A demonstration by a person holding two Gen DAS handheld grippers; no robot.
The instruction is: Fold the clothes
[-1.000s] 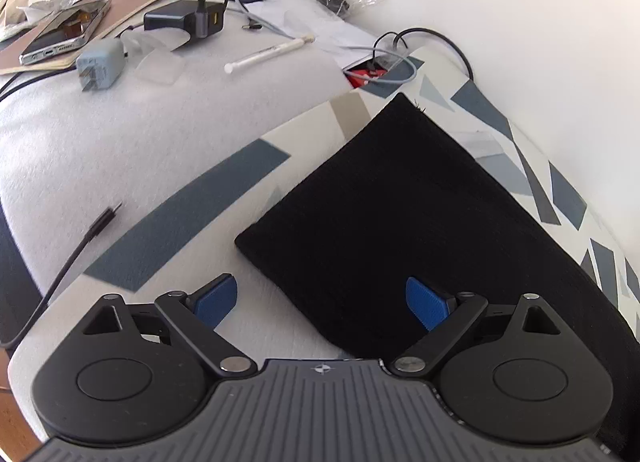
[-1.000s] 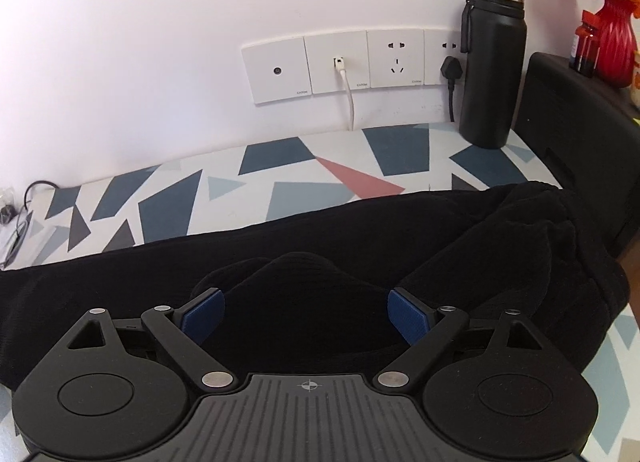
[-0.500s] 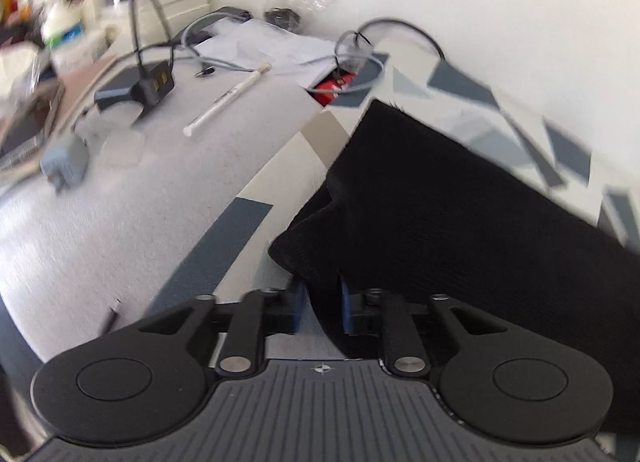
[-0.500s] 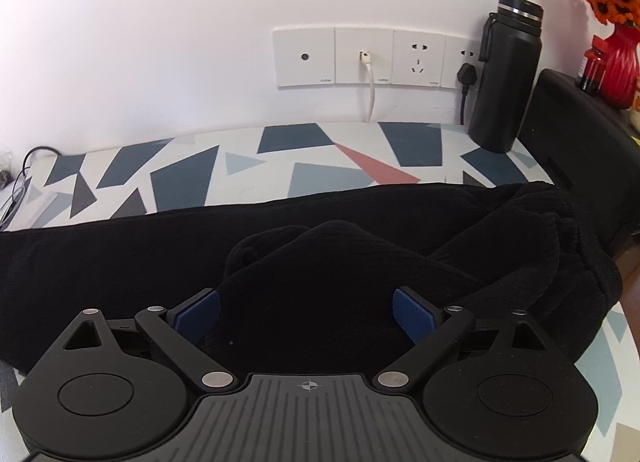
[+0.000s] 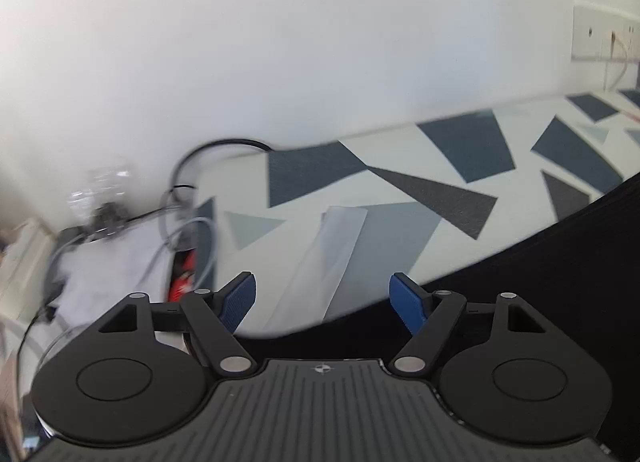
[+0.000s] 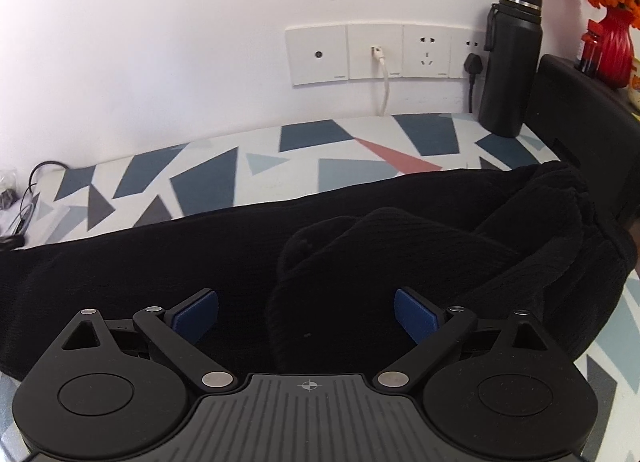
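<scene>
Between folds: left gripper (image 5: 322,296), jaws just reopened and empty, and right gripper (image 6: 306,316), jaws wide, hover over the black garment (image 6: 248,262); next, regrasp an edge.

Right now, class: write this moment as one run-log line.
task: fold clothes | left gripper: open, just reopened, empty | right gripper: open over black garment, not gripping | garment: bunched at right
</scene>
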